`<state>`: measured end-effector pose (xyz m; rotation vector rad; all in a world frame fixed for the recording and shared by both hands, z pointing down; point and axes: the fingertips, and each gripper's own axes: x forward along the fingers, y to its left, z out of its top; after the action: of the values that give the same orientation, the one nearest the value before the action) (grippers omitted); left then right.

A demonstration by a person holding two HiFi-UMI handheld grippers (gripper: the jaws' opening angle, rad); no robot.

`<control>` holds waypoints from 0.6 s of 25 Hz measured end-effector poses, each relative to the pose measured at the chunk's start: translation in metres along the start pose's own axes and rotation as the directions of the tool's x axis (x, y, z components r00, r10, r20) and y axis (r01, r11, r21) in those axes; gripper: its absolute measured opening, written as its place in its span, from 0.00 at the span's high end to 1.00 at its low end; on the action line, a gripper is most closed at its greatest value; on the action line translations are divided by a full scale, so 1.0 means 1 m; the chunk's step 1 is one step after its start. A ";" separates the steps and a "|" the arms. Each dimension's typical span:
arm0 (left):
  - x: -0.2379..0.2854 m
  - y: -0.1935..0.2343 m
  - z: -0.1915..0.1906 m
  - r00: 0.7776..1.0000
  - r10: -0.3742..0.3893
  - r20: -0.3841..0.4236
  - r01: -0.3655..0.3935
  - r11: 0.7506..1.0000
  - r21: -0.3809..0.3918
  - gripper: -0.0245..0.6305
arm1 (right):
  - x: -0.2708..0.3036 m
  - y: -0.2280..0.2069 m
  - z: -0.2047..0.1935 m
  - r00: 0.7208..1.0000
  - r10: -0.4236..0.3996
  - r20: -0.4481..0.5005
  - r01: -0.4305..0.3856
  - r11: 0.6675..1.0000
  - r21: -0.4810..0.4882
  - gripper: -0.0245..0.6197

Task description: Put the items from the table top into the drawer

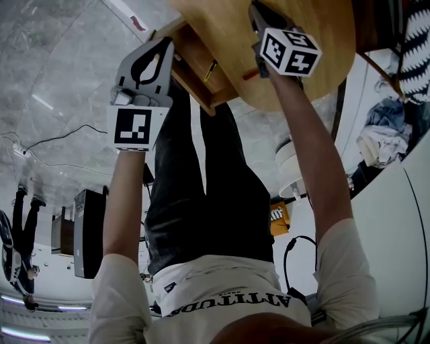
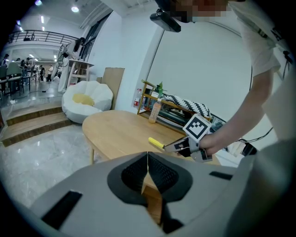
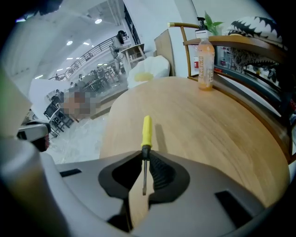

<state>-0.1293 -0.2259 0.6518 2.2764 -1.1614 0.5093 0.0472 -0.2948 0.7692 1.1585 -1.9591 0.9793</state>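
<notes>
My right gripper (image 3: pixel 144 157) is shut on the metal shaft of a yellow-handled screwdriver (image 3: pixel 146 132), whose handle sticks out ahead over the oval wooden table (image 3: pixel 208 129). The left gripper view shows that gripper (image 2: pixel 169 147) above the table's near end, with the yellow handle (image 2: pixel 156 143) pointing left. My left gripper (image 2: pixel 148 157) has its pads meeting at the tips with nothing between them; wood shows below them. In the head view it (image 1: pixel 168 46) hangs at the open drawer (image 1: pixel 195 67), where a small yellow-and-dark tool (image 1: pixel 210 70) lies. The right gripper (image 1: pixel 259 13) is over the tabletop.
An orange drink bottle (image 3: pixel 205 65) stands at the table's far edge, in front of a low shelf (image 2: pixel 180 109) with a patterned cushion. A white beanbag (image 2: pixel 88 99) sits on the floor beyond the table, near steps. My legs stand close to the drawer.
</notes>
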 end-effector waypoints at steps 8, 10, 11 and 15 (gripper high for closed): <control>-0.012 0.006 -0.011 1.000 0.030 0.002 -0.030 1.000 -0.006 0.93 | -0.010 0.036 -0.024 0.997 0.083 -0.006 -0.083 0.997 0.010 0.86; -0.016 0.006 -0.015 0.999 0.038 0.006 -0.038 0.999 -0.009 0.93 | -0.014 0.047 -0.035 0.994 0.104 -0.018 -0.104 0.994 -0.010 0.86; -0.017 0.006 -0.017 0.999 0.040 0.008 -0.040 0.999 -0.010 0.93 | -0.015 0.052 -0.040 0.993 0.112 -0.026 -0.113 0.993 -0.025 0.86; -0.023 0.009 -0.027 0.999 0.050 0.001 -0.050 0.998 -0.025 0.93 | -0.017 0.070 -0.060 0.989 0.136 -0.056 -0.139 0.989 -0.059 0.86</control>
<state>-0.1521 -0.1989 0.6631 2.2318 -1.2216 0.5087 0.0001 -0.2141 0.7668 0.9649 -2.0350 1.0009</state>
